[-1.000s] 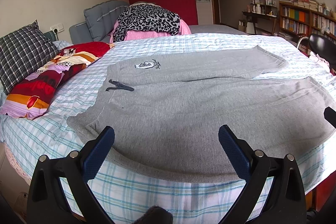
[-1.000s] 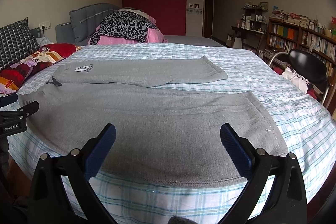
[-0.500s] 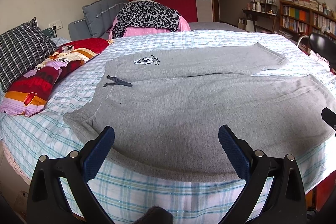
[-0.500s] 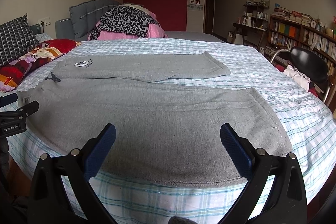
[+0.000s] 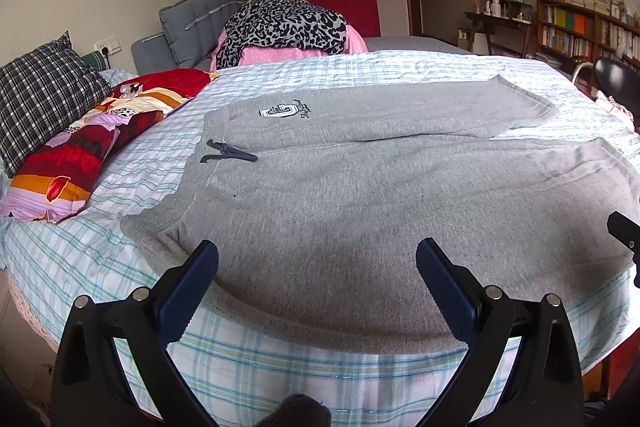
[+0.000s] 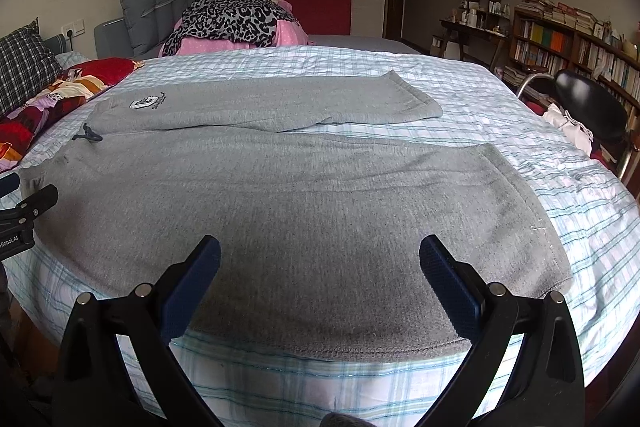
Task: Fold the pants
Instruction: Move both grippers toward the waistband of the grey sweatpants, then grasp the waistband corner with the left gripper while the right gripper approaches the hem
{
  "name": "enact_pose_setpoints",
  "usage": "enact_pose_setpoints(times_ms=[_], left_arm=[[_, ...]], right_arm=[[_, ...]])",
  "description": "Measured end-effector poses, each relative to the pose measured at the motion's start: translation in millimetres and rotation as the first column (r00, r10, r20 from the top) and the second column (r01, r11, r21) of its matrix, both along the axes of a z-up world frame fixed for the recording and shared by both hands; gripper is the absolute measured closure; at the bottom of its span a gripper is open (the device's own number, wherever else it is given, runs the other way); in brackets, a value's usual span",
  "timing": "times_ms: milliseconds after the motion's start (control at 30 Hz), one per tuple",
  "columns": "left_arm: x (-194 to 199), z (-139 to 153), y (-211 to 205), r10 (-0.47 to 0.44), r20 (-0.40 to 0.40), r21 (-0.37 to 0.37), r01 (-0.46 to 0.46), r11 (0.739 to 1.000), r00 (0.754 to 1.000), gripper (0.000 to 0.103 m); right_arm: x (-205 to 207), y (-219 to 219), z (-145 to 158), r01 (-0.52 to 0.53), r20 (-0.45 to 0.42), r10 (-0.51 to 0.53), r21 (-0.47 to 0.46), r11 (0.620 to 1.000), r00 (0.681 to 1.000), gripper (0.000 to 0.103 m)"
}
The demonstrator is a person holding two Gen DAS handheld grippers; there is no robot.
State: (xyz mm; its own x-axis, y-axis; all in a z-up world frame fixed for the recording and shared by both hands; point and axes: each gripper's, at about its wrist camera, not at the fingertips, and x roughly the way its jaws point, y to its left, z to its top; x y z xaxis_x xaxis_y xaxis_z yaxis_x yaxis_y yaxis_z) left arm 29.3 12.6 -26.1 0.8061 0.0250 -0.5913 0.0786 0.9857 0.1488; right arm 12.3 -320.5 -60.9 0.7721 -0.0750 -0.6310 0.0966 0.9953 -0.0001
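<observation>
Checked bedding covers the bed (image 5: pixel 280 379), and the grey pants (image 5: pixel 360 211) lie flat across it, waistband to the left, both legs running right. Left tongs (image 5: pixel 318 269) and right tongs (image 6: pixel 320 265) hover at the near edge, each spread wide and holding nothing. To fold well, pinch the near leg's edge at waistband and cuff together, then carry it evenly onto the far leg, matching the seams.

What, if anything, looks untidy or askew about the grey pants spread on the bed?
Little stands out. The grey pants lie flat; only the dark drawstring straggles loose over the waistband, and the legs splay slightly apart.
</observation>
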Motion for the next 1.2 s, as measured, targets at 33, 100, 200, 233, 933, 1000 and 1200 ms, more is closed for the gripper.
enact_pose_setpoints(times_ms=[33,100,200,233,933,1000,1200], left_arm=[[3,-1,1,0.002,-0.003,0.000,-0.002,1.000,1.000,0.005],[8,-4,1,0.006,-0.009,0.005,-0.005,1.000,1.000,0.005],[15,-9,0,0.009,-0.026,0.012,-0.009,1.000,1.000,0.005],[17,-10,-1,0.008,-0.030,0.013,-0.008,1.000,1.000,0.005],[48,-1,-4,0.005,-0.033,0.013,-0.005,1.000,0.999,0.005],[51,2,-4,0.008,-0.029,0.015,-0.008,1.000,1.000,0.005],[59,4,-3,0.013,-0.031,0.012,-0.012,1.000,0.999,0.005]], right_arm=[[3,-1,0,0.003,-0.007,-0.003,0.011,1.000,1.000,0.002],[7,-3,-1,0.010,-0.017,-0.010,0.030,1.000,1.000,0.002],[14,-3,-2,0.022,-0.027,-0.021,0.026,0.999,0.999,0.002],[16,-3,-2,0.026,-0.030,-0.025,0.018,1.000,0.999,0.002],[57,6,-3,0.032,-0.082,-0.038,-0.065,0.997,0.996,0.002],[60,6,-3,0.032,-0.085,-0.037,-0.065,0.997,0.996,0.002],[67,7,-5,0.029,-0.097,-0.036,-0.064,0.998,0.995,0.002]])
